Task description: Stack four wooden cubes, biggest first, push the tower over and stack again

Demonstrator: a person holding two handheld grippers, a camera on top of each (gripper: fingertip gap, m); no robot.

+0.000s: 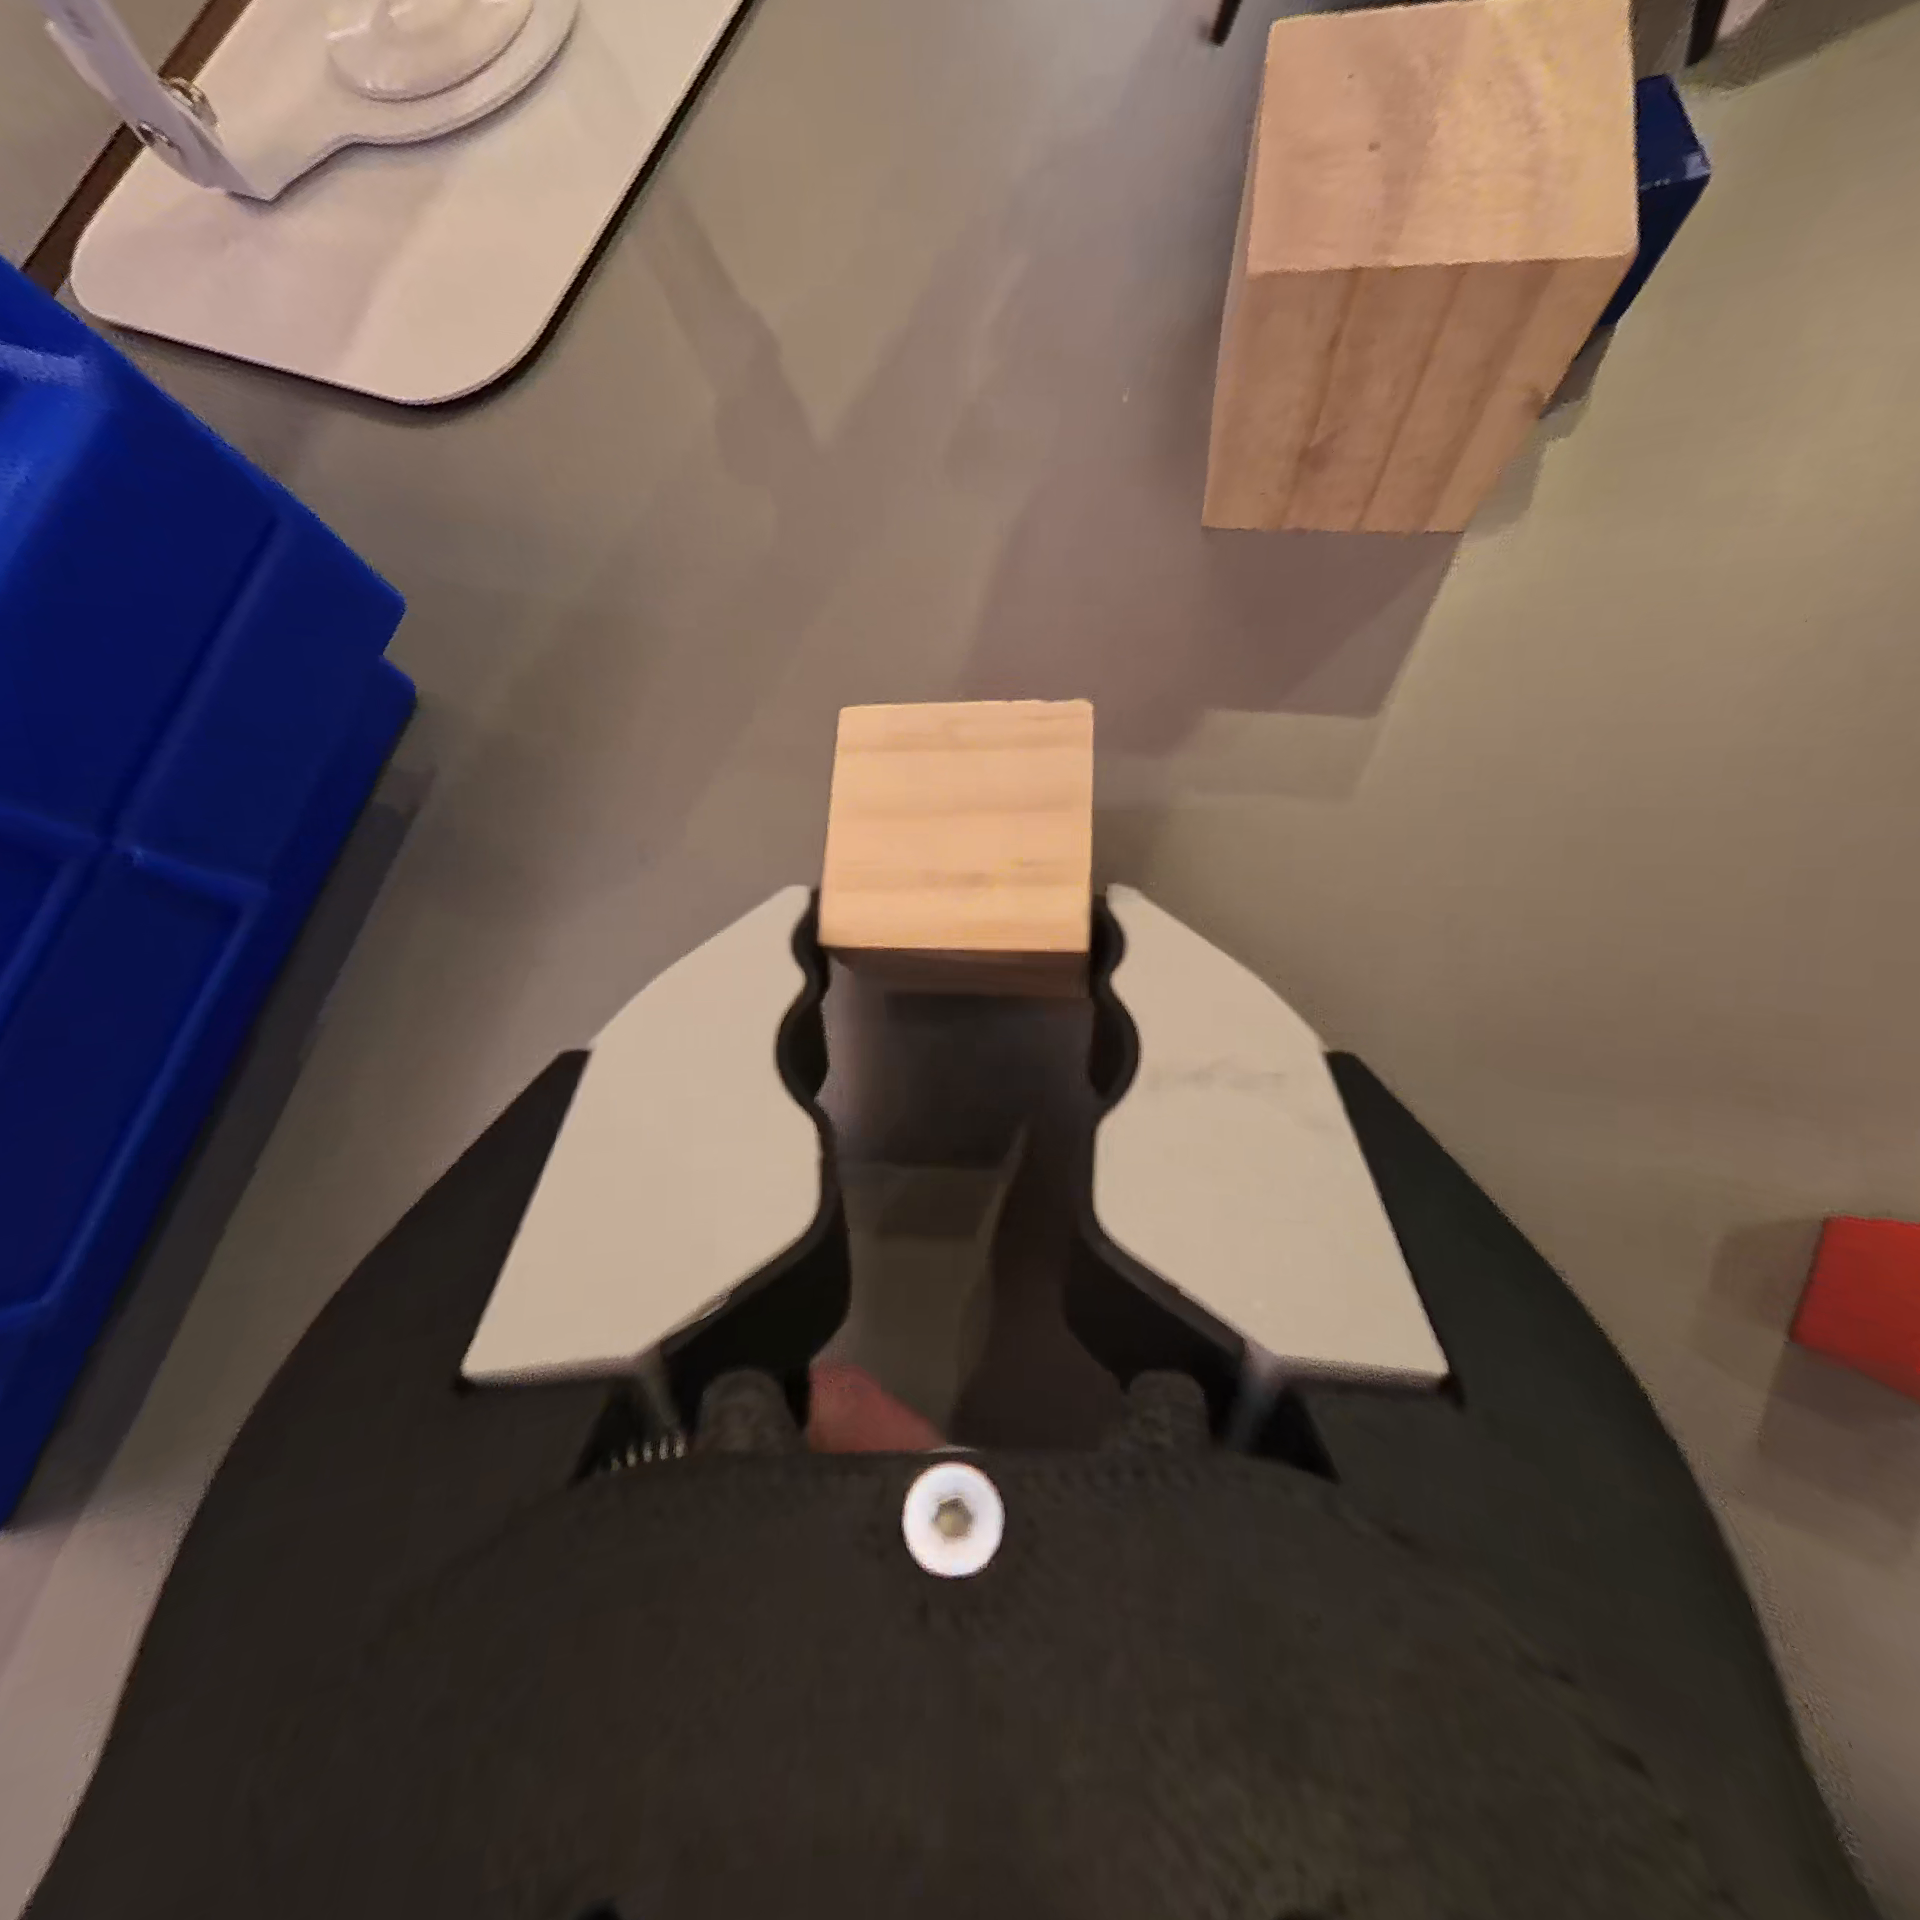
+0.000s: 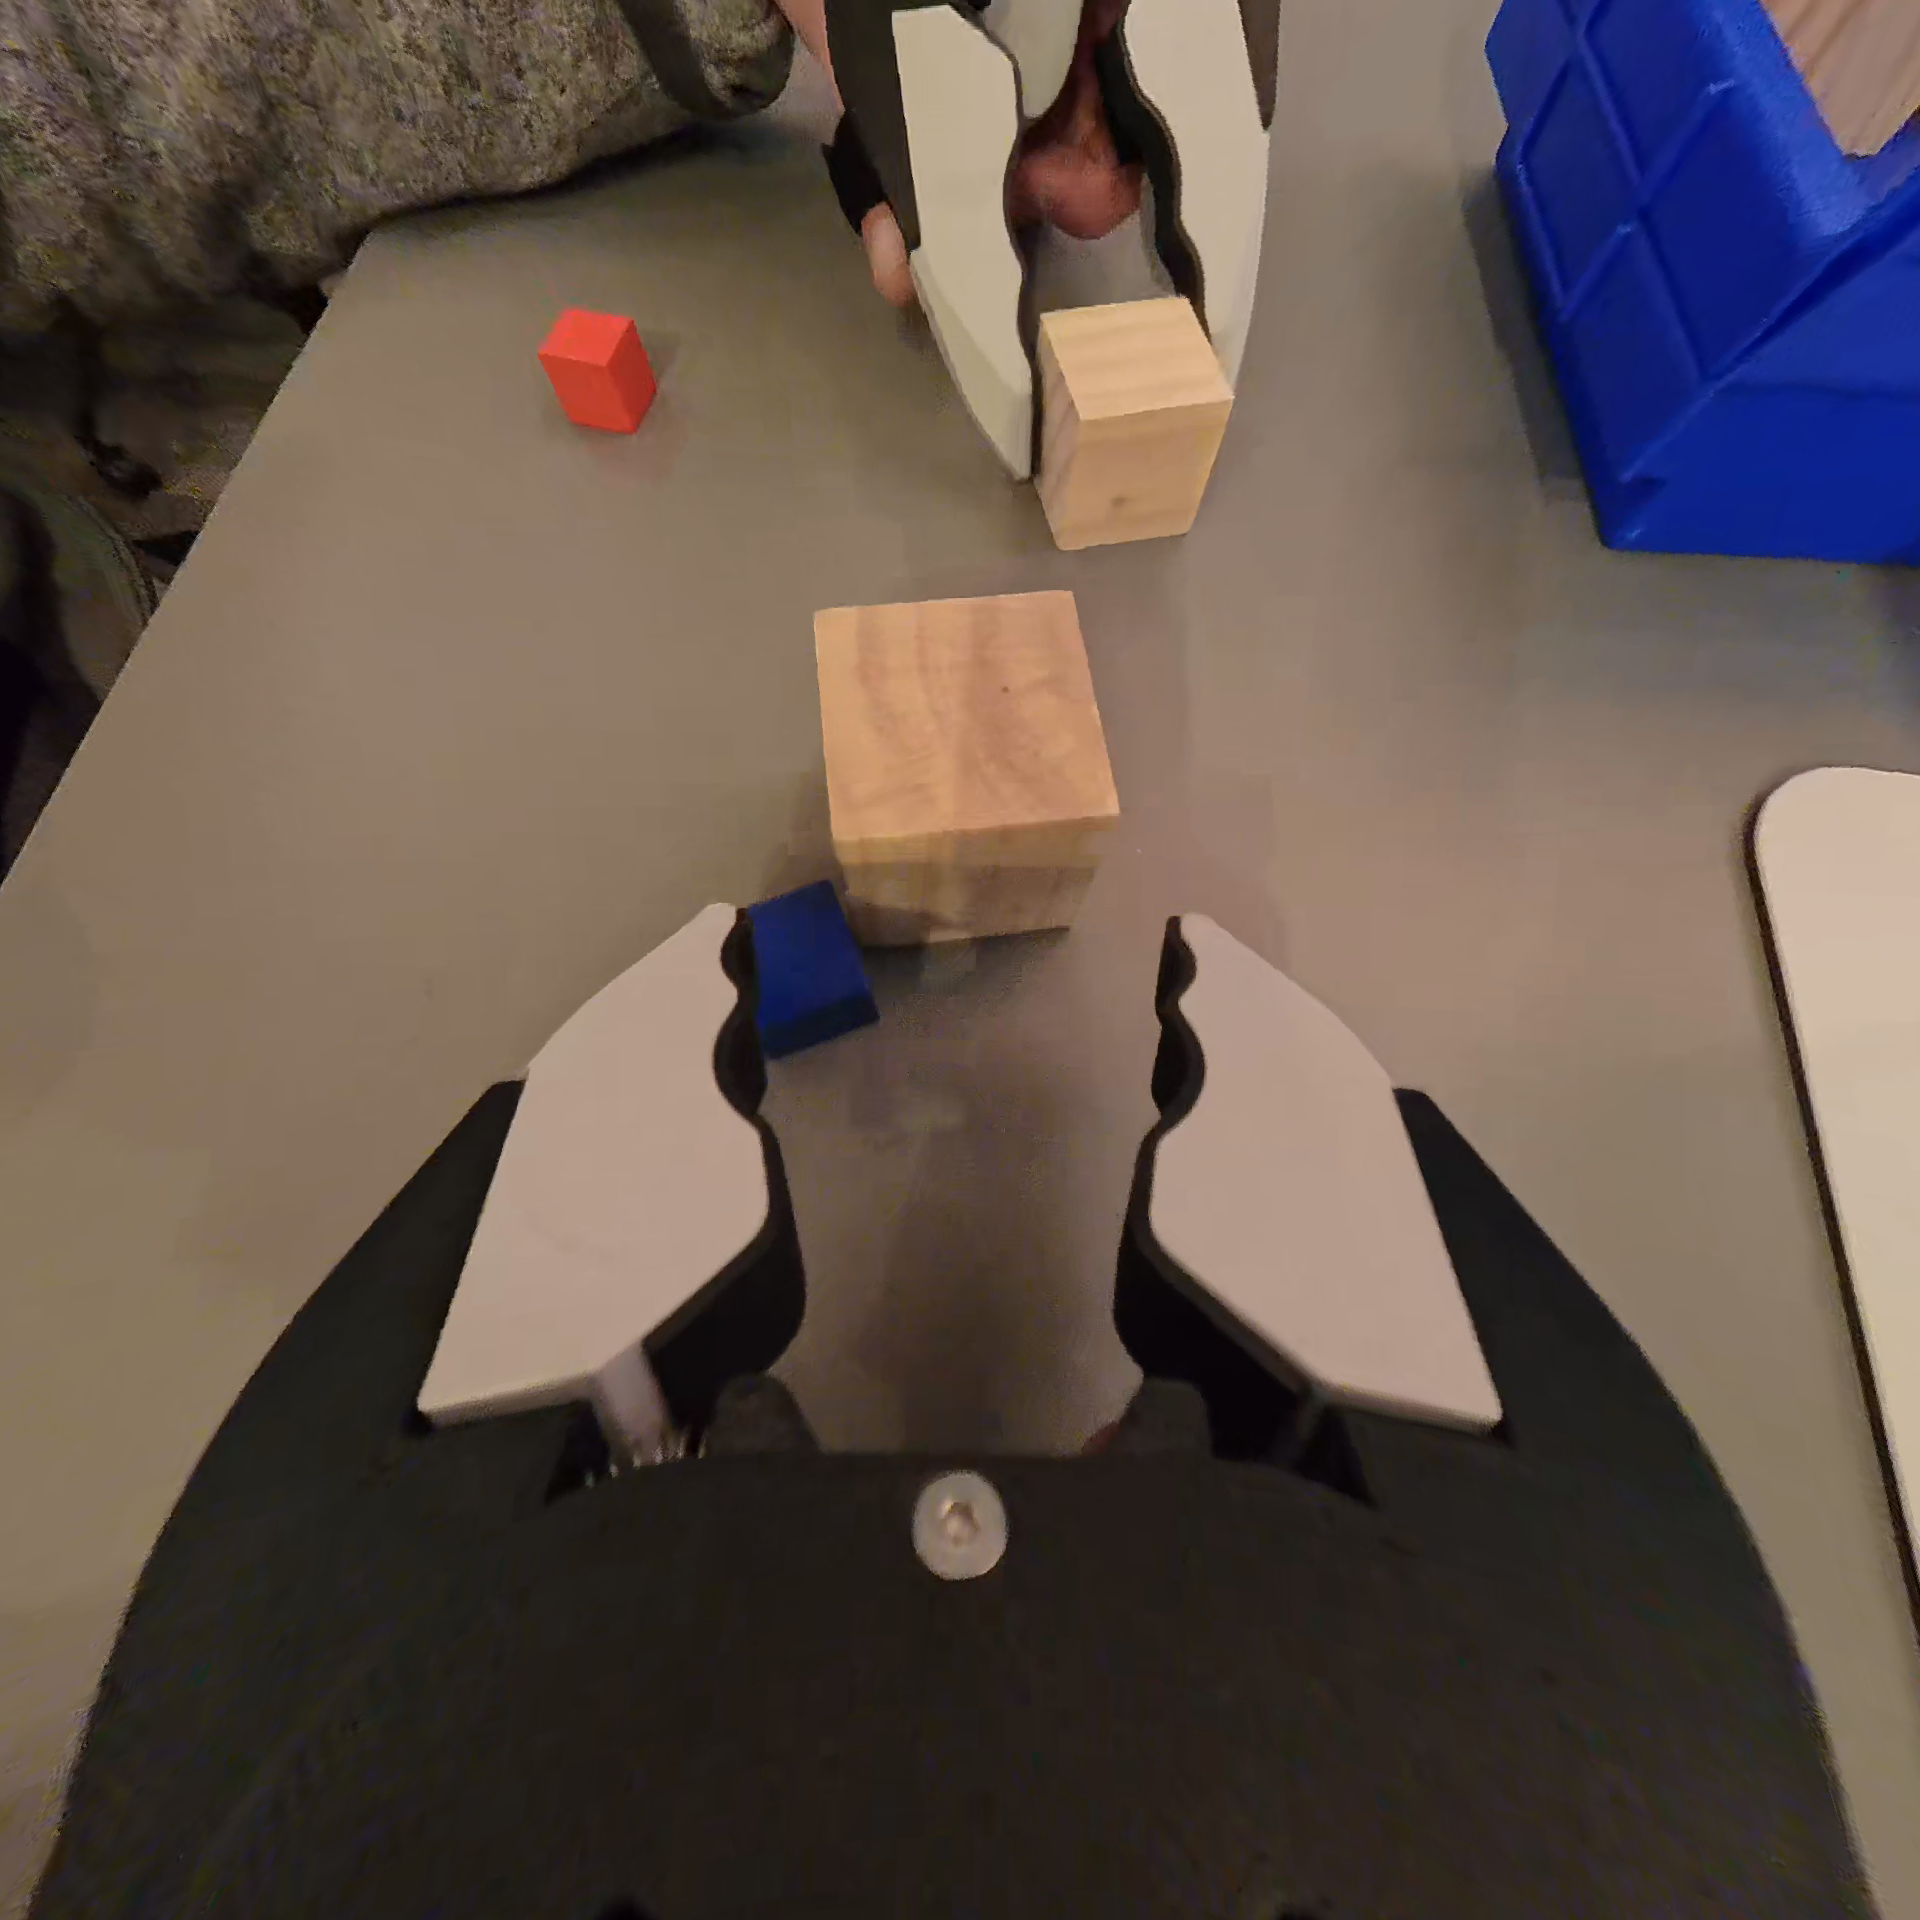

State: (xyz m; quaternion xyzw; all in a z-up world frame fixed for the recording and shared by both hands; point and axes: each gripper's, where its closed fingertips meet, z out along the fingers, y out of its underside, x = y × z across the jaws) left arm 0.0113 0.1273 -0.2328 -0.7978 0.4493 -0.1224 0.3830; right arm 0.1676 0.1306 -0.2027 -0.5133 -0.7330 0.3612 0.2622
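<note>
Surface: smooth grey matte tabletop (image 2: 416, 831), evenly lit, its edge visible at the left of the right wrist view, with dark, indistinct room space below it. Far corner: mottled grey fabric, a person's sleeve (image 2: 260, 135), lying over the table edge. Fixtures: blue ribbed plastic bin (image 2: 1714, 312) to one side; white rounded-corner mat (image 1: 343, 239) bearing a clear plastic base and a white bracket. Task items: large pale wooden cube (image 2: 961, 727) standing alone mid-table; medium pale wooden cube (image 1: 961, 831) clamped between the fingertips of the left gripper (image 1: 956, 930), close to or on the table surface, contact cannot be told, near the bin; small blue painted cube (image 2: 805, 971) tilted just beside the large cube's near corner, partly hidden behind a fingertip; small red painted cube (image 2: 600, 369) well apart, near the table edge. Right gripper (image 2: 956, 971): jaws spread wide, holding nothing, facing the large cube, with the small blue painted cube beside its left finger.
</note>
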